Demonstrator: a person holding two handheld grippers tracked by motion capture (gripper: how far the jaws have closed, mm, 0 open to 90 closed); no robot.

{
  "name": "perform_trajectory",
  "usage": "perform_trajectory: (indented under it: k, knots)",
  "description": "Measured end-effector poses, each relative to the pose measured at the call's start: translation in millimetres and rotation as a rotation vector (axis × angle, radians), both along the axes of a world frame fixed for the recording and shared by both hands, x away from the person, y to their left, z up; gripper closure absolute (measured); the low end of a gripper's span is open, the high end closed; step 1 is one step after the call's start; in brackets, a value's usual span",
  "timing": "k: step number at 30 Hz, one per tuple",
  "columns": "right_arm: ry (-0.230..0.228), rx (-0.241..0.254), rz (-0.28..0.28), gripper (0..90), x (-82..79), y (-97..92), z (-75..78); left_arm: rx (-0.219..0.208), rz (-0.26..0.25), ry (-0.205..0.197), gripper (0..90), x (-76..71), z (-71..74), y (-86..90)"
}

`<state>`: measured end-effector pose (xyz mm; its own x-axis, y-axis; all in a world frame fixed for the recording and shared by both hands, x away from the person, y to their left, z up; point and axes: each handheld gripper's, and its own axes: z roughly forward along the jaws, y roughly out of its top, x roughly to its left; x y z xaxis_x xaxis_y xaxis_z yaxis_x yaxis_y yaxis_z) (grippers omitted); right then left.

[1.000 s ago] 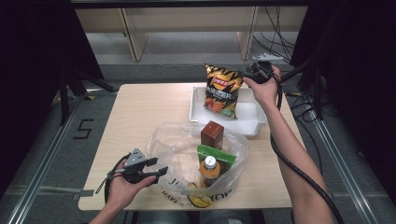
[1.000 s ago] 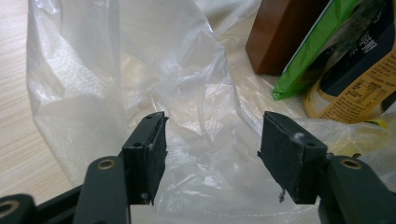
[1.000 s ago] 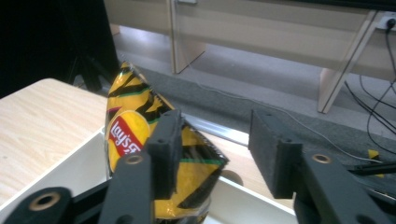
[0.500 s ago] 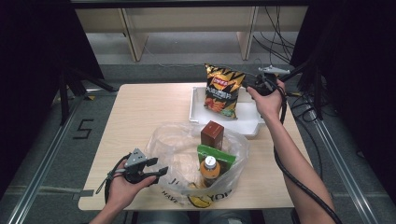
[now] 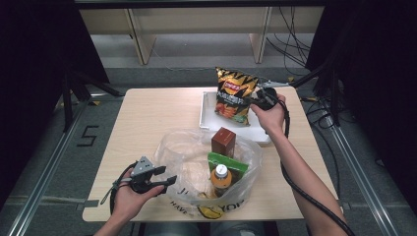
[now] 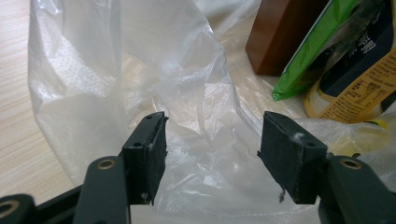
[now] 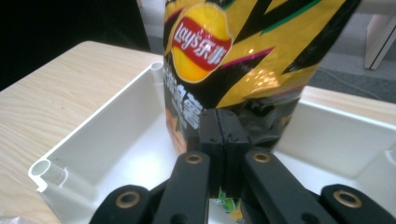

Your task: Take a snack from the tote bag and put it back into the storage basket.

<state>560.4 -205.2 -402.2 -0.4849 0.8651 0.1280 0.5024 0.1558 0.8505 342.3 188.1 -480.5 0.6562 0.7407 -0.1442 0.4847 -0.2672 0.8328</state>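
Over the tray (image 5: 209, 115), your right gripper (image 5: 256, 98) has just closed, pinching the chips (image 5: 233, 96).
Bagging them remains; your left gripper (image 5: 164, 181) waits, jaws spread, at the bag (image 5: 182, 147).

Lab-type recording bay: black curtains (image 5: 34, 59), floor rails (image 5: 44, 162), loose cables (image 5: 295, 44), taped floor number (image 5: 87, 136) beside small desk (image 5: 157, 118).

Black gripper (image 6: 212, 158), 2 matte jaws, brass-ringed screws, trailing cable
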Motion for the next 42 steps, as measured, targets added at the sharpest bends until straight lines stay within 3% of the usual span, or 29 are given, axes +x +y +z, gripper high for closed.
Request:
perform_trajectory:
  k: [2, 7, 8, 11, 12, 13, 14, 15, 16, 18, 20, 21, 23, 25, 27, 33, 34, 35, 37, 38, 41, 42]
  knots:
    - [-0.001, -0.017, 0.0, 89.8, 3.9, 1.5, -4.4, -0.002, 0.002, 0.0, 40.3, 0.1, -0.2, 0.2]
    - [0.06, -0.013, 0.003, 90.0, 4.2, 7.3, -13.7, 0.0, -0.001, 0.002, 40.3, 0.3, -0.3, 0.1]
    - [0.038, -0.02, 0.005, 90.0, 6.6, 7.1, -16.7, 0.0, -0.001, 0.001, 40.3, 0.2, -0.4, -0.1]
    - [0.085, -0.013, -0.007, 90.0, 6.5, 9.7, -20.5, -0.001, 0.0, 0.001, 40.3, 0.0, -0.3, -0.2]
    - [0.055, -0.04, 0.003, 90.0, 10.0, 7.4, -22.9, 0.0, 0.004, -0.002, 40.3, -0.1, -0.5, -0.3]
    - [0.087, -0.025, -0.008, 90.0, 8.3, 9.2, -22.8, 0.0, 0.003, -0.001, 40.3, 0.0, -0.5, -0.3]
    - [0.069, -0.038, -0.002, 90.0, 10.9, 8.1, -24.6, 0.001, 0.003, -0.001, 40.3, 0.0, -0.6, -0.4]
    - [0.087, -0.031, -0.018, 90.0, 10.6, 9.9, -24.7, 0.001, 0.002, 0.0, 40.3, 0.0, -0.7, -0.4]
    - [0.061, -0.054, -0.004, 90.0, 13.6, 8.1, -26.0, 0.001, 0.003, 0.0, 40.3, -0.1, -0.7, -0.5]
    - [0.096, -0.033, -0.027, 90.0, 12.3, 9.6, -25.3, 0.001, 0.002, -0.001, 40.3, -0.1, -0.5, -0.4]
    - [0.067, -0.039, -0.008, 90.0, 15.4, 7.1, -26.1, 0.001, 0.002, -0.001, 40.3, -0.1, -0.6, -0.4]
    - [0.092, -0.021, -0.023, 90.0, 14.1, 8.8, -25.5, -0.002, -0.003, 0.003, 40.3, 0.2, -0.8, -0.4]
    - [0.063, -0.054, -0.005, 90.0, 17.2, 6.1, -26.7, 0.002, -0.009, 0.009, 40.3, 0.2, -0.5, -0.2]
    - [0.093, -0.049, -0.01, 90.0, 14.2, 9.0, -26.7, 0.003, -0.01, 0.008, 40.3, 0.3, -0.2, -0.1]
    - [0.087, -0.055, 0.014, 90.0, 13.2, 11.0, -28.9, 0.0, -0.002, 0.002, 40.3, 0.2, -0.4, -0.2]
    - [0.124, -0.067, 0.033, 90.0, 10.9, 13.3, -40.7, -0.001, -0.002, 0.001, 40.3, -0.1, -0.6, -0.2]
    - [0.17, -0.052, 0.008, 90.0, 8.3, 16.4, -41.6, 0.0, -0.002, 0.002, 40.3, 0.0, -0.7, -0.2]
    - [0.182, -0.057, 0.005, 90.0, 8.3, 16.7, -42.9, 0.0, -0.003, 0.003, 40.3, 0.0, -0.7, -0.2]
    - [0.17, -0.067, 0.021, 90.0, 10.2, 15.6, -45.4, 0.0, -0.002, 0.002, 40.3, 0.0, -0.7, -0.1]
    - [0.146, -0.095, 0.047, 90.0, 12.4, 14.0, -48.9, -0.002, 0.0, 0.0, 40.3, -0.1, -0.4, 0.2]
    - [0.167, -0.1, 0.052, 90.0, 10.8, 14.8, -50.4, 0.004, 0.003, 0.007, 40.3, -0.1, -0.2, 0.6]
    - [0.14, -0.095, 0.046, 90.0, 11.0, 16.1, -54.2, 0.0, 0.0, 0.002, 40.3, 0.1, -0.7, 0.3]
